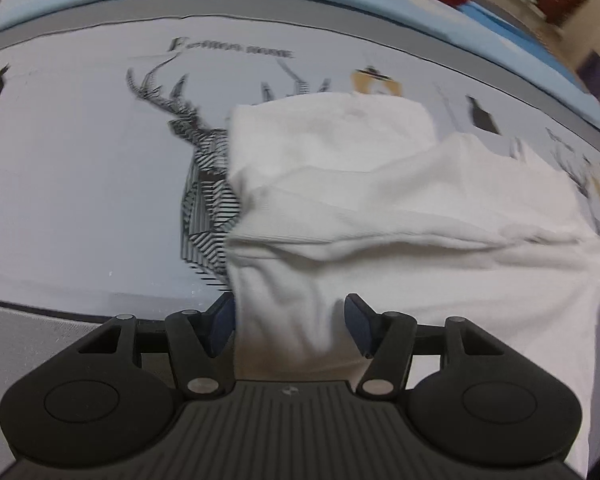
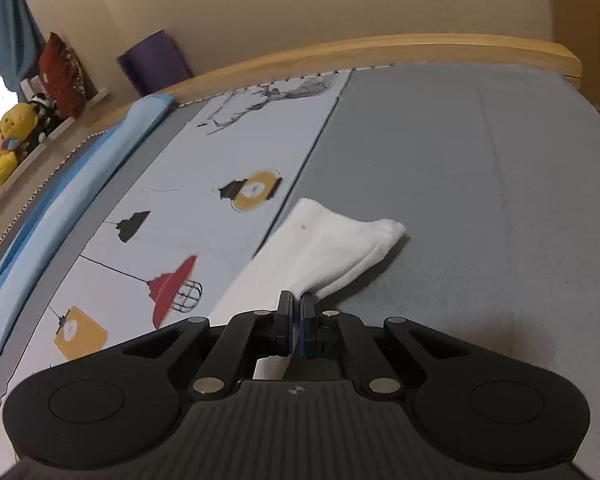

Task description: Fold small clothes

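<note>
Two views, no container in either. White garment (image 1: pixel 340 200) spread on a printed mat (image 1: pixel 80 180) with a deer drawing (image 1: pixel 204 160) partly covered by the cloth.

Left gripper (image 1: pixel 290 320): jaws apart, pointed steeply down at the mat. A band of the white cloth between the two blue pads, left pad (image 1: pixel 222 322) at the cloth's left edge, right pad (image 1: pixel 358 326) lying over the cloth. Contact of the pads with the fabric: cannot tell. Cloth extending from between the jaws up and to the right, folded over itself in a thick ridge across the middle.

Right gripper (image 2: pixel 296 308): jaws together, clamped on a thin edge of the white garment (image 2: pixel 328 248). Cloth stretched away from the fingertips toward a rounded folded end, across the seam between the printed mat (image 2: pixel 172 200) and a grey surface (image 2: pixel 480 200).

Hidden or unclear: garment's right portion blurred and cut off at the left view's edge; lower part of the cloth concealed behind both gripper bodies; printed lettering on the mat unreadable; garment type not determinable. Yellow plush toy (image 2: pixel 8 140) on a ledge at far left, partly cropped.
</note>
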Demonstrator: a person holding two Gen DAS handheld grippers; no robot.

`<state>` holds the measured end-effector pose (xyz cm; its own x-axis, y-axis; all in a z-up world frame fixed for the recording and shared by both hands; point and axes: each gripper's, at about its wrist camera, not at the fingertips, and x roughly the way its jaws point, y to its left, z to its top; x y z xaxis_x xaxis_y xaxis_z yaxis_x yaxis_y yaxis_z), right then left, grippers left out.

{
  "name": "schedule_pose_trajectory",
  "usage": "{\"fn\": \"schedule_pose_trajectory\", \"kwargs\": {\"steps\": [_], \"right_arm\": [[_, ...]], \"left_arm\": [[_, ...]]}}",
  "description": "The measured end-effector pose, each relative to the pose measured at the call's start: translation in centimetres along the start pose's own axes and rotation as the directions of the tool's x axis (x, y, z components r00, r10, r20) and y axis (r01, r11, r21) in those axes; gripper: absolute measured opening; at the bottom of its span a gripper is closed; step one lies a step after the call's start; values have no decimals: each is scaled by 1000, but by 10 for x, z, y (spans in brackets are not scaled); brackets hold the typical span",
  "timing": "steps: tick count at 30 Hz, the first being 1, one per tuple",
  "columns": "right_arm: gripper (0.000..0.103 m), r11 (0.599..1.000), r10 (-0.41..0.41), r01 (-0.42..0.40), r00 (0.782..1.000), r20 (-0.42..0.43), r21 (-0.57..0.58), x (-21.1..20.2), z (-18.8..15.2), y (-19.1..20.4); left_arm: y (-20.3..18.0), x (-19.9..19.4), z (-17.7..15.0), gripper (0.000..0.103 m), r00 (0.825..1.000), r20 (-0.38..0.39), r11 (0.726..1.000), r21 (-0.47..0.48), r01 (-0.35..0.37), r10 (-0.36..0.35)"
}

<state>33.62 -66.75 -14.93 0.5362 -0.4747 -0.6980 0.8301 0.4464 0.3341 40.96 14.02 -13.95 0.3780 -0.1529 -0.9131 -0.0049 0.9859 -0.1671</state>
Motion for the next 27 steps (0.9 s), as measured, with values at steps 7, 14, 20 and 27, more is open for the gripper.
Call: {"fn": "schedule_pose_trajectory", "kwargs": {"steps": [7, 14, 20, 27], "right_arm": [[39, 991, -8, 23, 994, 111, -134, -45, -16, 50], [39, 753, 495, -574, 816, -297, -320, -96, -101, 151], [38, 544, 440, -708, 698, -565, -451, -97, -202, 213], [2, 499, 480, -724, 689, -543, -477, -121, -225, 226]], "left_arm": [[-2, -51, 16, 65, 979, 197, 999, 16, -48, 44], [-49, -60, 16, 65, 933, 350, 995, 90, 54, -82], [-88, -44, 11, 63, 924, 354, 981, 171, 91, -148], [-138, -34, 3, 64, 898, 334, 942, 272, 198, -285]]}}
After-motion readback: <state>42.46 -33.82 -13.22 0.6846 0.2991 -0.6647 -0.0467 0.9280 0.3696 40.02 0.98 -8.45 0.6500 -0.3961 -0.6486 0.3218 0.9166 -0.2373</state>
